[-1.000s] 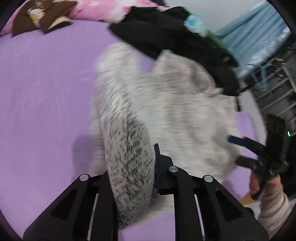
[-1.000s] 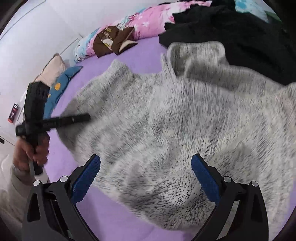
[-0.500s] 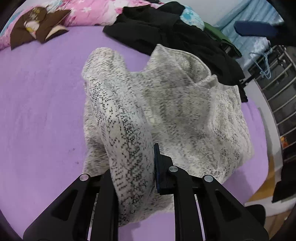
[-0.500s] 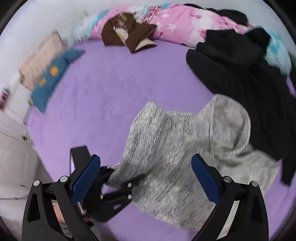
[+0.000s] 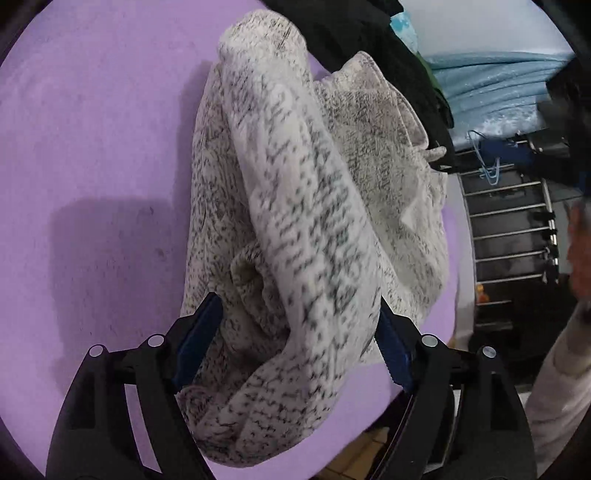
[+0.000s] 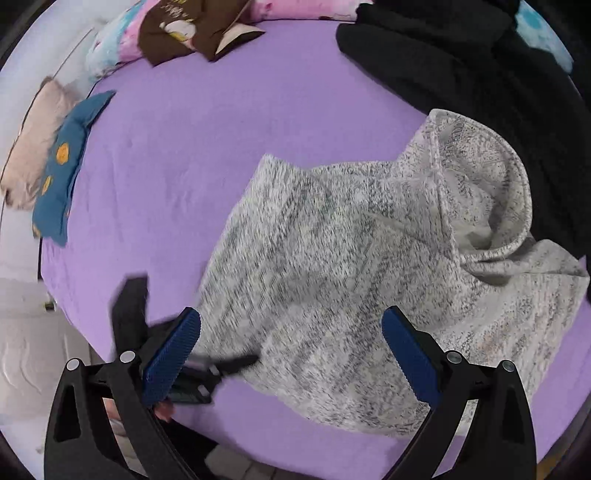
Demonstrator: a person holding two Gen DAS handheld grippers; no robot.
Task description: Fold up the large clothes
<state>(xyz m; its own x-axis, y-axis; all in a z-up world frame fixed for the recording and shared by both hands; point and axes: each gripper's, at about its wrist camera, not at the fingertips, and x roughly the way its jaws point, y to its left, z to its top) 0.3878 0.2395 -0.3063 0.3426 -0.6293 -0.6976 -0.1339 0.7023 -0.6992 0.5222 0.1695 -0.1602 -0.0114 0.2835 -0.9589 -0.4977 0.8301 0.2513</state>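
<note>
Hoodie: we see a grey marled hoodie (image 6: pixel 354 266) lying on the purple bed (image 6: pixel 221 122), near the bed's near edge, with its hood (image 6: pixel 476 177) at the far side, touching a black garment (image 6: pixel 480 62).
Fold: in the left wrist view one sleeve (image 5: pixel 306 206) of the hoodie lies doubled over the body (image 5: pixel 402 206), running from the far shoulder down toward the camera.
Left gripper: our left gripper (image 5: pixel 295 339) has its jaws opening; the sleeve end sits between the blue pads (image 5: pixel 197 339), bunched and slack, and we cannot tell whether the pads brush it, though they do not pinch it.
Right gripper: our right gripper (image 6: pixel 291 354) stands wide above the hoodie, apart from the cloth, with nothing between its pads (image 6: pixel 171 358).
Left gripper from the right view: it shows as a blurred black shape (image 6: pixel 173 354) at the hoodie's near left edge, partly behind the right gripper's left pad.
Bed surroundings: a brown cushion (image 6: pixel 195 33) and pink bedding (image 6: pixel 295 9) lie at the far edge, a blue cushion (image 6: pixel 64 166) and a beige pillow (image 6: pixel 33 147) at the left.
Beside the bed: in the left wrist view a metal rack (image 5: pixel 513 229) stands past the bed's right edge, with blue fabric (image 5: pixel 491 88) above it.
Person: a pale sleeve (image 5: pixel 557 391) shows at the right rim of the left wrist view.
</note>
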